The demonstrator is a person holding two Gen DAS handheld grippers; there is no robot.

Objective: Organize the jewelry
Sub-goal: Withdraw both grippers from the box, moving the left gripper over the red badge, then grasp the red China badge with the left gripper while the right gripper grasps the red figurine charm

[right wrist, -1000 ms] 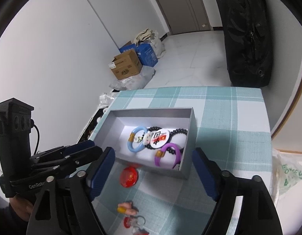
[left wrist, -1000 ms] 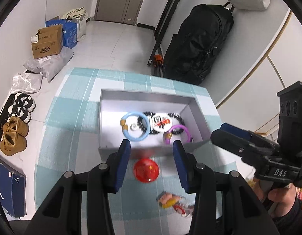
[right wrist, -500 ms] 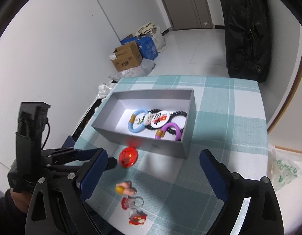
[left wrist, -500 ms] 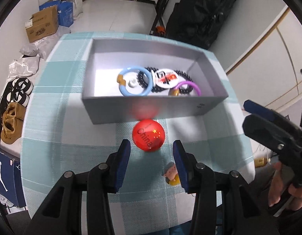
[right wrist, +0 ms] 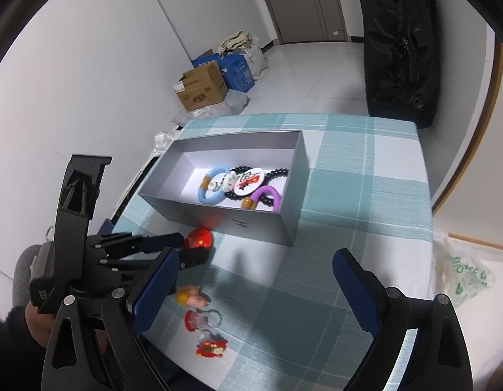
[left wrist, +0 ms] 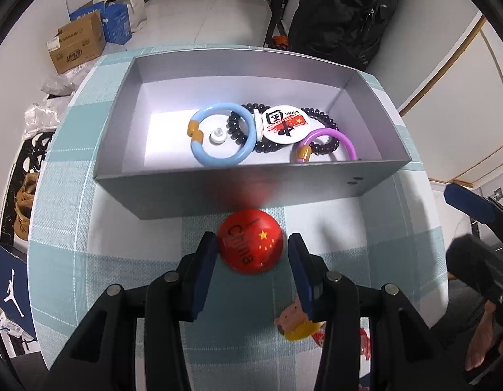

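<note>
A red round "China" badge (left wrist: 250,241) lies on the checked cloth just in front of the grey box (left wrist: 251,192). My left gripper (left wrist: 251,244) points down over the badge with one finger on each side. The left pad is at the badge's edge and a thin gap shows at the right pad, so the jaws are open. Inside the box lie a blue ring (left wrist: 220,140), a white badge (left wrist: 284,123), a purple ring (left wrist: 326,137) and a black bead bracelet (left wrist: 238,130). My right gripper (right wrist: 256,280) hangs wide open over bare cloth, with nothing between its fingers.
A yellow and pink figure charm (right wrist: 189,298) and red keyring charms (right wrist: 194,319) lie near the table's front left edge. A plastic bag (right wrist: 463,277) sits beyond the right edge. A black bag (left wrist: 349,9), cardboard boxes and shoes are on the floor.
My left gripper has sunk and tipped down, and the red badge now sits between its fingers. My right gripper's jaws have spread wider and it has drawn back a little.
</note>
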